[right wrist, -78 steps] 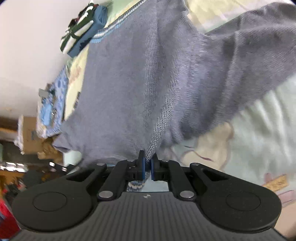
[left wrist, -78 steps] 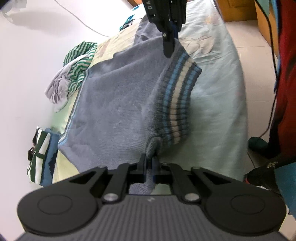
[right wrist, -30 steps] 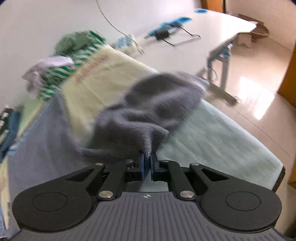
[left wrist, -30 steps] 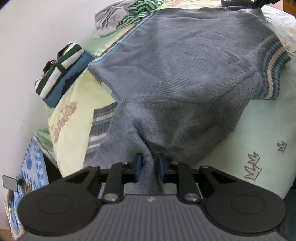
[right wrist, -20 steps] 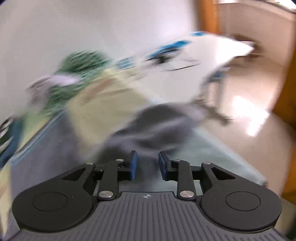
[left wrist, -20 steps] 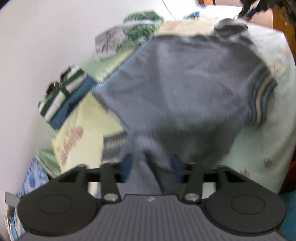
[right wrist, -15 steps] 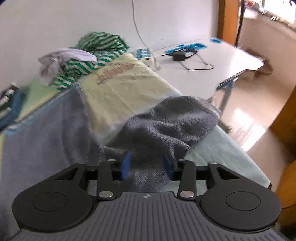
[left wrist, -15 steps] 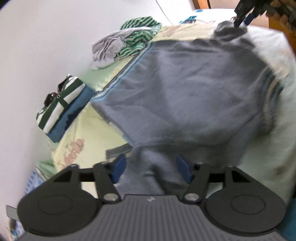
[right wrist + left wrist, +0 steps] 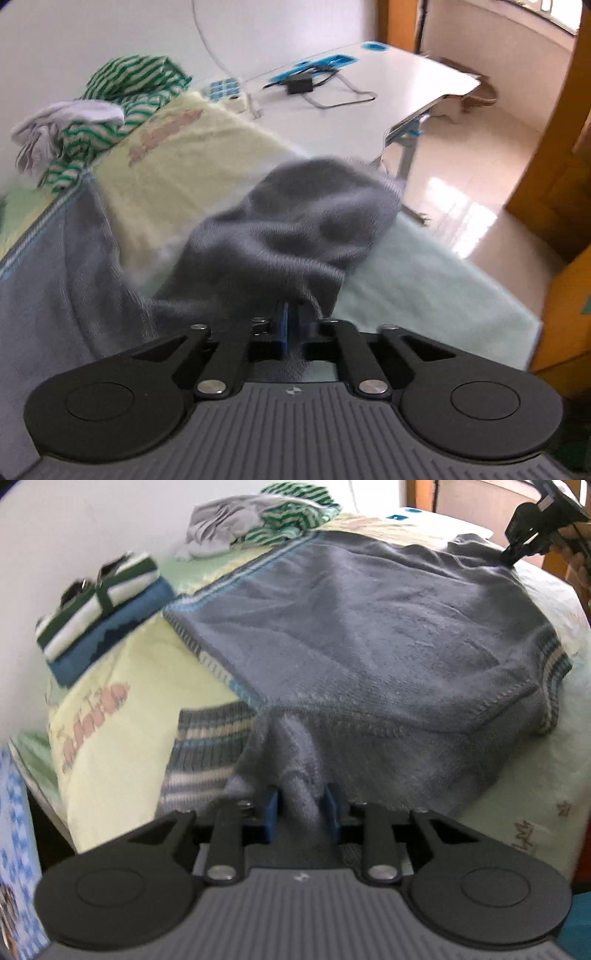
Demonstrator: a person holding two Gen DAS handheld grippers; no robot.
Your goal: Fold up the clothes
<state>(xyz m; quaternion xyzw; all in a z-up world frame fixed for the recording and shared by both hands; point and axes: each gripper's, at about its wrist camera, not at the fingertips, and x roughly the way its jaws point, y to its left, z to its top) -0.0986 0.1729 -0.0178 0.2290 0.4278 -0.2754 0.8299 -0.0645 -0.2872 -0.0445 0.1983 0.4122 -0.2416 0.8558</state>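
Note:
A grey-blue knit sweater (image 9: 369, 635) with striped cuffs lies spread over the bed (image 9: 110, 731). In the left wrist view my left gripper (image 9: 302, 814) sits at the sweater's near edge. Its jaws are closing, and a raised fold of the knit fills the gap and touches both blue pads (image 9: 271, 812). My right gripper (image 9: 509, 555) shows at the sweater's far corner. In the right wrist view that gripper (image 9: 294, 326) has its jaws closing to a narrow gap, with the edge of a bunched grey part of the sweater (image 9: 303, 229) pinched between them.
A folded stack of green-striped and blue clothes (image 9: 99, 609) sits at the bed's left side. A loose pile of grey and green-striped garments (image 9: 258, 517) lies at the far end. Beyond the bed stand a white desk (image 9: 388, 85) with cables and a wooden door frame (image 9: 561, 155).
Both grippers opened wide, letting the knit go, then closed again on the sweater. The left wrist view has pulled back and turned, and the sweater now lies flatter.

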